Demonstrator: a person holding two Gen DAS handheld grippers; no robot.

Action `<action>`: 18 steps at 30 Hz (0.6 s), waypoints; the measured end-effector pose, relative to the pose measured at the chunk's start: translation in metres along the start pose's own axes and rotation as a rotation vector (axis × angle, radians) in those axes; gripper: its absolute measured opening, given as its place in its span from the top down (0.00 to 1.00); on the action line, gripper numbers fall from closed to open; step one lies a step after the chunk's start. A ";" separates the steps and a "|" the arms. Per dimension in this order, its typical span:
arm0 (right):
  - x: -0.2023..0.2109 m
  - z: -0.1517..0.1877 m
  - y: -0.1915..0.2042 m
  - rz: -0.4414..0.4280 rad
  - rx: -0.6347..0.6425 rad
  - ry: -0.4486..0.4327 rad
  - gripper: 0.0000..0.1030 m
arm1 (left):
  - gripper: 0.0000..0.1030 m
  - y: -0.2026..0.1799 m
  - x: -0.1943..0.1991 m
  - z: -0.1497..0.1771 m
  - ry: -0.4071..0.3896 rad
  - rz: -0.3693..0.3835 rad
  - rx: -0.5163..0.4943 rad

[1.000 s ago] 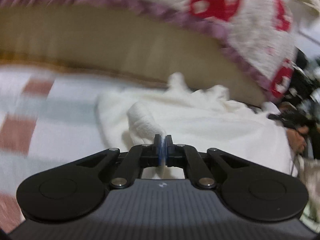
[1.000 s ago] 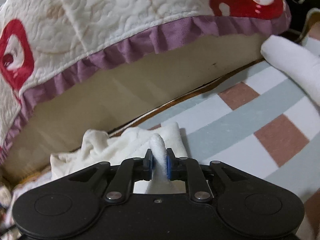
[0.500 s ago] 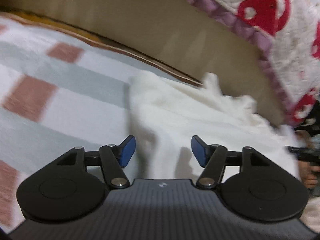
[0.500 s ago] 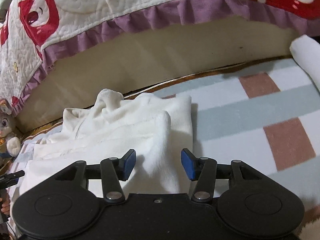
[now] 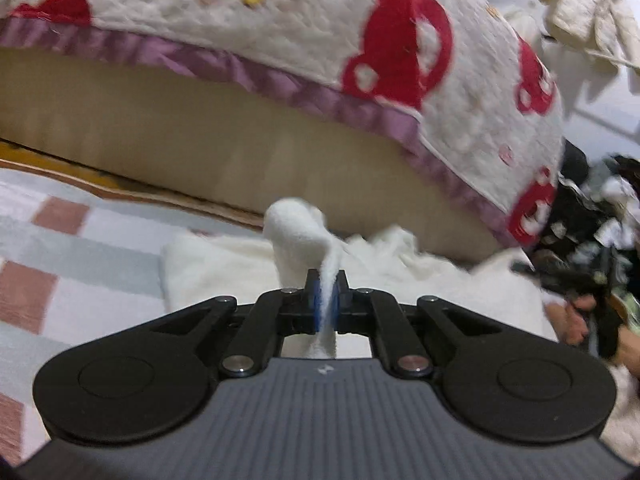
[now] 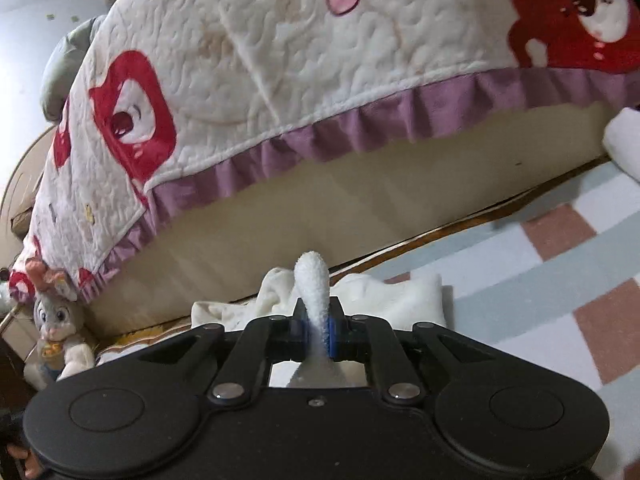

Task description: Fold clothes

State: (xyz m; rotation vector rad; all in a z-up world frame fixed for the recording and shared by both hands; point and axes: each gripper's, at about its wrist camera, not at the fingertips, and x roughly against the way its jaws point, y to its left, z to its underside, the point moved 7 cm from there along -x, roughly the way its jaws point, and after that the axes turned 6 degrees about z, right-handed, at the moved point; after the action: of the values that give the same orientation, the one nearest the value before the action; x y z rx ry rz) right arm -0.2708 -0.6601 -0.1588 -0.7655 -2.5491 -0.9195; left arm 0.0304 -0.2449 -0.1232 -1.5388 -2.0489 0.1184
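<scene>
Fleece garment point(image 5: 420, 280), cream, plush; each hand-held gripper point(image 5: 327, 306) point(image 6: 318, 328) closing, pinching rounded fold.

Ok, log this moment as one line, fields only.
task: fold clothes | left gripper: shut on white garment | right gripper: closing on white garment | surface: checked blanket

Location: a home bedroom. Indicators — a bed with a cream mattress side point(image 6: 340, 200) and a quilted white bedspread point(image 6: 300, 52) carrying red cartoon prints and a purple ruffled hem. A checked floor mat point(image 6: 560, 264) in white, pale blue and brick red lies beside the bed. A plush rabbit toy point(image 6: 56, 332) sits at the bed's corner — household clutter point(image 5: 600, 224) is piled nearby.
</scene>
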 end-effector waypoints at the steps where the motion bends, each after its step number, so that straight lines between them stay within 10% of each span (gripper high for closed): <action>1: -0.002 0.002 -0.003 0.019 0.002 0.018 0.88 | 0.94 -0.003 -0.001 0.002 0.011 0.001 -0.007; 6: -0.017 0.012 -0.014 0.086 -0.007 0.117 0.83 | 0.94 0.013 -0.016 0.012 0.055 -0.069 0.052; 10: -0.024 0.018 -0.020 0.064 -0.099 0.169 0.38 | 0.89 0.024 -0.025 0.022 0.108 -0.084 0.106; 13: -0.033 0.030 -0.024 0.074 -0.112 0.225 0.44 | 0.55 0.032 -0.033 0.031 0.158 -0.091 0.144; 14: -0.033 0.032 -0.021 0.087 -0.069 0.227 0.53 | 0.56 0.035 -0.037 0.036 0.188 -0.096 0.150; 15: -0.033 0.033 -0.018 0.093 -0.029 0.226 0.89 | 0.72 0.036 -0.038 0.040 0.210 -0.114 0.133; 18: -0.008 0.026 0.001 0.090 0.040 0.138 0.91 | 0.95 0.030 -0.033 0.036 0.203 -0.183 0.008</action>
State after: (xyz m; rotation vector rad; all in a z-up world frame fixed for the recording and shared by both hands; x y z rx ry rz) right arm -0.2674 -0.6451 -0.1817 -0.7704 -2.3860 -0.8590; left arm 0.0440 -0.2551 -0.1776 -1.2935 -2.0117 -0.0953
